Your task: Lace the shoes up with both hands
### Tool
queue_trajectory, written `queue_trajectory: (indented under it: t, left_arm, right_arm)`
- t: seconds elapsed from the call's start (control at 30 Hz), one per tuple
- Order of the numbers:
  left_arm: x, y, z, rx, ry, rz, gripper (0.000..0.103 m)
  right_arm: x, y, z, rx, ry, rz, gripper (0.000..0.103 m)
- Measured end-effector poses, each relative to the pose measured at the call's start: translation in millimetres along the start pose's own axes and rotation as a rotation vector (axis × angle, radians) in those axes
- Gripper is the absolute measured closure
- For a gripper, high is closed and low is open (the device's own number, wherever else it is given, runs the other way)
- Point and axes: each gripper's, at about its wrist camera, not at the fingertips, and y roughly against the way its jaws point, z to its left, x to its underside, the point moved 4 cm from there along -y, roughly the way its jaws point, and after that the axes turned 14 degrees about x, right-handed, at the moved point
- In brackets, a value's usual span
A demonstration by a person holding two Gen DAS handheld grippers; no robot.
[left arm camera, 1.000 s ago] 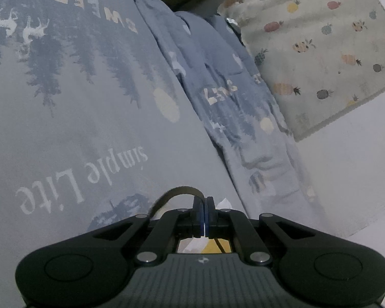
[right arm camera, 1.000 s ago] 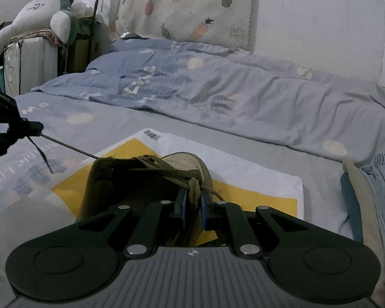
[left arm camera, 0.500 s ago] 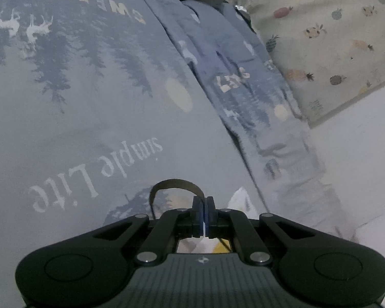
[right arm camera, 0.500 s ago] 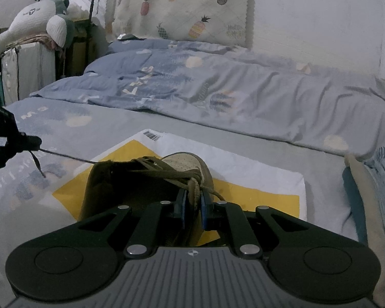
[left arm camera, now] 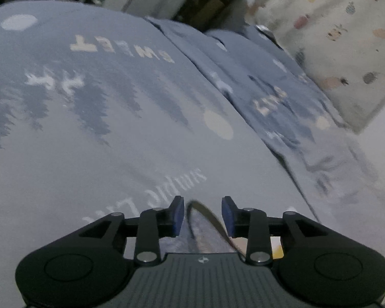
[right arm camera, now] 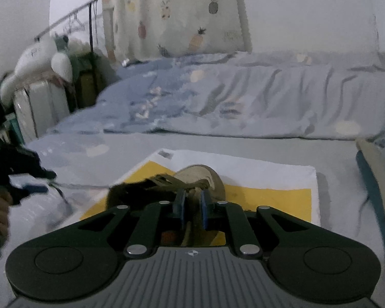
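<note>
Your left gripper (left arm camera: 202, 215) has its jaws standing apart; they have just been opening, and a loop of the dark lace (left arm camera: 208, 215) curves up in the gap between the blue pads (left arm camera: 177, 215) without either pad pressing on it. Your right gripper (right arm camera: 192, 211) has its jaws drawn close together, clamped on the laces and upper of the shoe (right arm camera: 205, 179), whose material fills the narrow gap between its pads.

Under both grippers lies the bed (right arm camera: 243, 146), covered in a grey-blue sheet (left arm camera: 89, 141) printed with dark trees, pale deer and white lettering. A rumpled blue duvet (right arm camera: 243, 97) is bunched along the far side, against the pale wall. Behind it hangs a cream cloth with a pineapple print (right arm camera: 182, 15). On the near part of the bed a white and yellow mailer bag (right arm camera: 269, 179) lies flat, and the brown shoe stands on it, toe pointing away from your right gripper. At the right edge a stack of folded clothes (right arm camera: 372, 169) rests on the bed. To the left, beside the bed, a white plush toy (right arm camera: 38, 61) sits on a white case, with a clothes rail behind it.

From the right wrist view your left gripper (right arm camera: 23, 182) shows dark and blurred at the left edge, well apart from the shoe. A thin lace strand (right arm camera: 84, 186) runs from the shoe across the sheet towards it.
</note>
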Motion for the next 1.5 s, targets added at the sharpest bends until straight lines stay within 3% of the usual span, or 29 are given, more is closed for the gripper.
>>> queue_trajectory:
  t: [0.13,0.23,0.33,0.5,0.6,0.73,0.93,1.17,1.5]
  left_arm:
    - [1.1,5.6,-7.7,-0.064,-0.014,-0.048,0.064]
    - [7.4,8.1,-25.1,-0.022,-0.042,-0.056,0.06]
    - [21.1,11.5,-53.9,0.085,-0.11,-0.045,0.059]
    - [59.9,22.7,-108.8,0.386,-0.274,0.044,0.056]
    - [85.8,31.6,-131.1,0.526,-0.366,0.106,0.056]
    - [118.3,39.3,-148.8,0.633,-0.447,0.193,0.055]
    - [144.2,41.7,-154.1,0.664,-0.508,0.245,0.055]
    - [142.3,42.5,-153.5,0.66,-0.494,0.248,0.055]
    - [139.8,41.5,-151.1,0.655,-0.475,0.266,0.055]
  right_arm:
    - [-2.6,5.8,-25.4,-0.011,-0.127,-0.005,0.082]
    - [-3.0,7.0,-54.3,0.019,-0.21,0.007,0.081]
    - [2.0,8.3,-88.9,0.076,-0.324,0.034,0.078]
    - [21.7,12.5,-143.1,0.153,-0.525,0.101,0.077]
    - [34.9,20.4,-171.0,0.201,-0.629,0.125,0.077]
    - [51.2,25.5,-197.9,0.239,-0.778,0.161,0.077]
    - [80.6,17.0,-213.2,0.223,-0.988,0.267,0.077]
    - [94.3,1.4,-214.0,0.265,-1.075,0.338,0.077]
    - [91.1,-23.9,-206.8,0.348,-1.03,0.354,0.078]
